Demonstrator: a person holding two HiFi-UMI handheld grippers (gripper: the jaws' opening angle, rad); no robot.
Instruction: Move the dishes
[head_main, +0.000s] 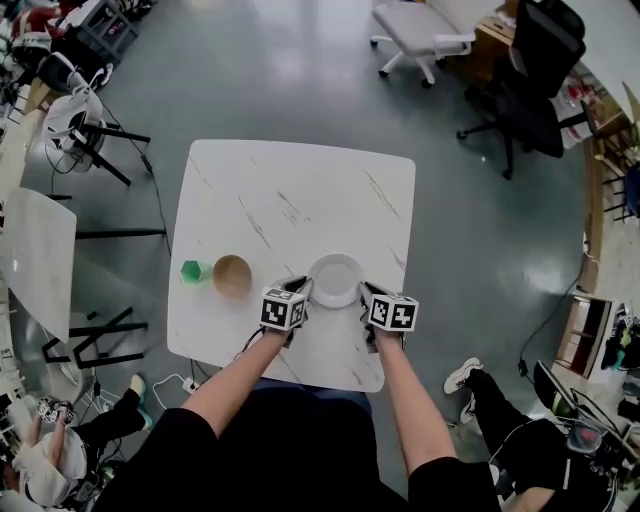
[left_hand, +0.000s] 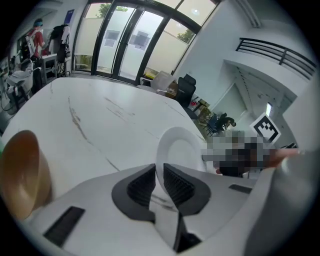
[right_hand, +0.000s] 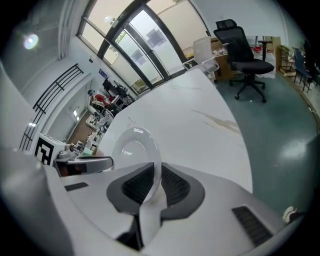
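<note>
A white plate (head_main: 335, 279) lies near the front edge of the white marble table (head_main: 300, 190). My left gripper (head_main: 303, 289) is at the plate's left rim and my right gripper (head_main: 366, 293) at its right rim. In the left gripper view the plate (left_hand: 182, 150) runs edge-on between the jaws of the left gripper (left_hand: 160, 173), and the ribbed pads press on its rim. In the right gripper view the plate (right_hand: 134, 146) is clamped the same way by the right gripper (right_hand: 156, 176). A wooden bowl (head_main: 232, 276) and a small green cup (head_main: 191, 271) stand left of the plate.
The wooden bowl (left_hand: 20, 175) sits close to the left gripper's left side. The table's front edge (head_main: 300, 375) is just below the grippers. Office chairs (head_main: 520, 90) stand on the floor at the back right, a folded table (head_main: 35, 260) and stools at the left.
</note>
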